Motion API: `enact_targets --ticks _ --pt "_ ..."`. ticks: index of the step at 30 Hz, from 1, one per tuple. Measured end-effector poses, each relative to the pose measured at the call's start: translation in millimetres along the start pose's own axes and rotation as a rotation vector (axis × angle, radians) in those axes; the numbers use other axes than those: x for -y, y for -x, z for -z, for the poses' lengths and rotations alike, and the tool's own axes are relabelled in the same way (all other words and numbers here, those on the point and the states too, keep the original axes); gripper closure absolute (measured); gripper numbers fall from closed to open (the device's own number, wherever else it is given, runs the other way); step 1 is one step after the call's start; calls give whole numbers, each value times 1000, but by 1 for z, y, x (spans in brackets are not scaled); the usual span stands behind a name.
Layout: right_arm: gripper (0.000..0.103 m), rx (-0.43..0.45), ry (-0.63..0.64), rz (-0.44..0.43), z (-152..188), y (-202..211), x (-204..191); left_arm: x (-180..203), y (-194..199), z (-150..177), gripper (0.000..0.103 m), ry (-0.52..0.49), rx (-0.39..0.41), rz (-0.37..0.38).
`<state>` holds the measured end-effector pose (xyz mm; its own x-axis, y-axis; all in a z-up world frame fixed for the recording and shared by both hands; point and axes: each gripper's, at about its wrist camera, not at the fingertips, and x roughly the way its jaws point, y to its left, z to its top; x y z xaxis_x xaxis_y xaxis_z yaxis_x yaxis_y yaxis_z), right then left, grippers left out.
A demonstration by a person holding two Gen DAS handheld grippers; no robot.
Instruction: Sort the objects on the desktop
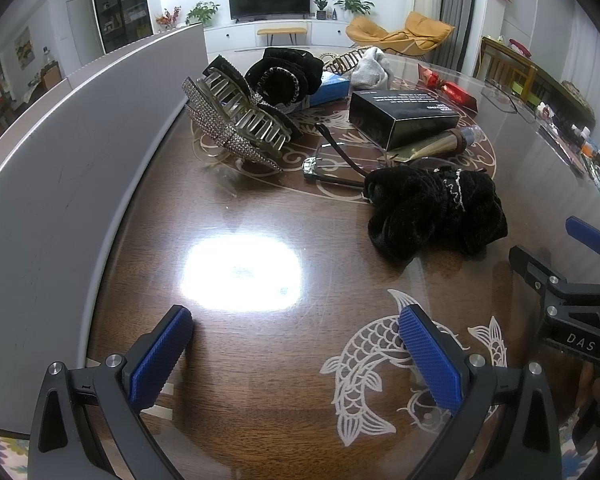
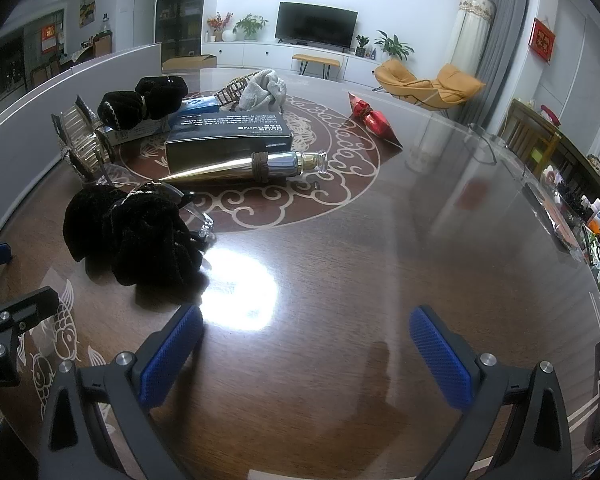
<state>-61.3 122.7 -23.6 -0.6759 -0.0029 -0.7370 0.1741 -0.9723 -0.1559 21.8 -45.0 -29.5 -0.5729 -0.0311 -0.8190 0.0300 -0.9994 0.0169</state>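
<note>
Two tongs, left (image 1: 296,354) & right (image 2: 306,354), are being held apart; fuzzy black velvet scrunchie (image 1: 436,212) is lying ahead on glossy wood tabletop (image 2: 340,264).

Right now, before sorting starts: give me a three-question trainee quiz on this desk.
1. True or false: the left claw is shut on the near scrunchie.
2. What lies between the black box and the near scrunchie? A) red candy B) gold bottle C) grey cloth
3. Fill in: the rhinestone hair clip sits next to the grey ____.

Key:
1. False. Both the left claw and the right claw are open and hold nothing.
2. B, the gold bottle.
3. Divider, the grey panel along the table's left edge.
</note>
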Motion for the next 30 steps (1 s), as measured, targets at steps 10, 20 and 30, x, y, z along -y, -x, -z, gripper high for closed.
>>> enact_targets --ticks 10,20,30 --pt "0 0 0 0 0 0 0 0 0 0 0 0 0 0" --pt "0 0 0 0 0 0 0 0 0 0 0 1 0 0" --pt "0 0 1 0 0 0 0 0 0 1 0 -10 -6 8"
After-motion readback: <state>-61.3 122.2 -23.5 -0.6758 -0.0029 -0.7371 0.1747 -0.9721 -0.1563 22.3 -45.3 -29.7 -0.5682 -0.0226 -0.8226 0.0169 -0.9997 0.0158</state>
